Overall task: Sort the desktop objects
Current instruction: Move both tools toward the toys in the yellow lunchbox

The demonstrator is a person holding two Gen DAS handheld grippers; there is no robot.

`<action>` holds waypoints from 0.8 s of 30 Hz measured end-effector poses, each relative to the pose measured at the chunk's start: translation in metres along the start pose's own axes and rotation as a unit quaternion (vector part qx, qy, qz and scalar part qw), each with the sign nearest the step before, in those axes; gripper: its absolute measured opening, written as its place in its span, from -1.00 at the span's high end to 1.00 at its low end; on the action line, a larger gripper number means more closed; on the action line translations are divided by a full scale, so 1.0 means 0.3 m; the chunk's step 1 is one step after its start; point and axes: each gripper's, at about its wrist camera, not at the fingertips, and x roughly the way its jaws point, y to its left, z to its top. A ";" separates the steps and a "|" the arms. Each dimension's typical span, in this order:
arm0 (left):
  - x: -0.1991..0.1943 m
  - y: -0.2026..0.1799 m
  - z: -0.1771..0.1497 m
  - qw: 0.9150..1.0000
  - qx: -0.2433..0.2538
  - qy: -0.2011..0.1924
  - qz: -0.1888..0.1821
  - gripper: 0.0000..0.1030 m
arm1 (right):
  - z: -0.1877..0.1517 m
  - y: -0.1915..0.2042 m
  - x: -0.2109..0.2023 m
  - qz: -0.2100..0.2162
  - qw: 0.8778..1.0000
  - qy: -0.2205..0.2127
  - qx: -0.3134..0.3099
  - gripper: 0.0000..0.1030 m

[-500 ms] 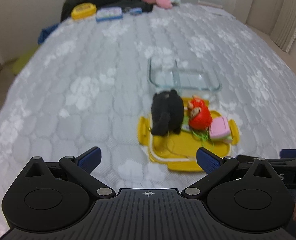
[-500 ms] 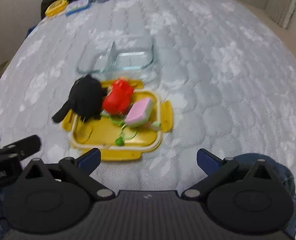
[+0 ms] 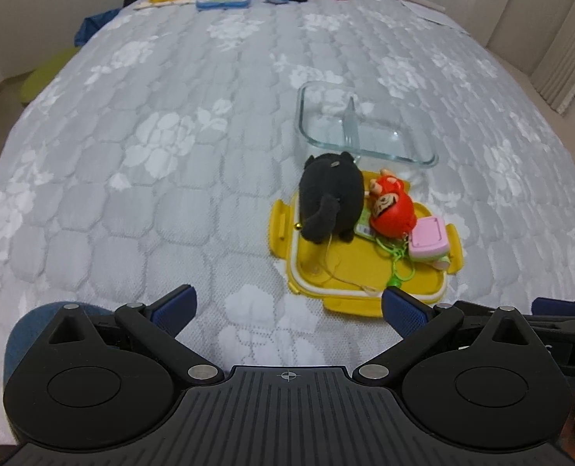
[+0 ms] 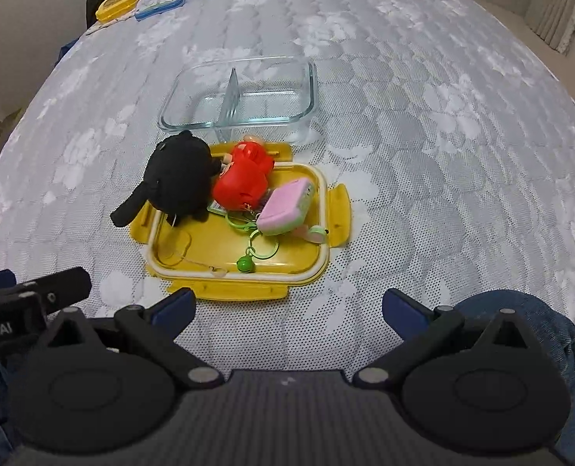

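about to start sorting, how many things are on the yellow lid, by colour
black: 1, plush cat
red: 1, round doll
pink: 1, small case
green: 1, bell on rings
total: 4 on the yellow lid; the glass container holds none

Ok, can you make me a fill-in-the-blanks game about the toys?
1. The black plush lies on a ____ lid.
2. The glass box has ____ compartments.
3. The toy between the plush and the pink case is ____.
4. Both grippers are ____.

Missing words: yellow; two; red; open
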 end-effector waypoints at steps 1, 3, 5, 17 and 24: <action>0.001 0.003 0.002 1.000 0.000 0.000 -0.002 -1.00 | -0.001 0.000 0.000 -0.001 1.000 0.000 0.000 -1.00; 0.002 0.000 -0.003 1.000 0.000 0.001 -0.004 -1.00 | -0.003 0.000 -0.001 -0.003 1.000 -0.002 0.000 -1.00; 0.000 -0.001 -0.007 1.000 -0.001 0.000 -0.011 -1.00 | -0.002 0.000 0.001 -0.006 1.000 -0.004 0.000 -1.00; 0.007 -0.008 -0.016 1.000 -0.003 0.007 -0.021 -1.00 | -0.001 -0.016 0.005 -0.006 1.000 -0.004 0.008 -1.00; 0.012 -0.012 -0.027 1.000 -0.007 0.010 -0.021 -1.00 | -0.001 -0.017 0.010 -0.005 1.000 -0.002 0.009 -1.00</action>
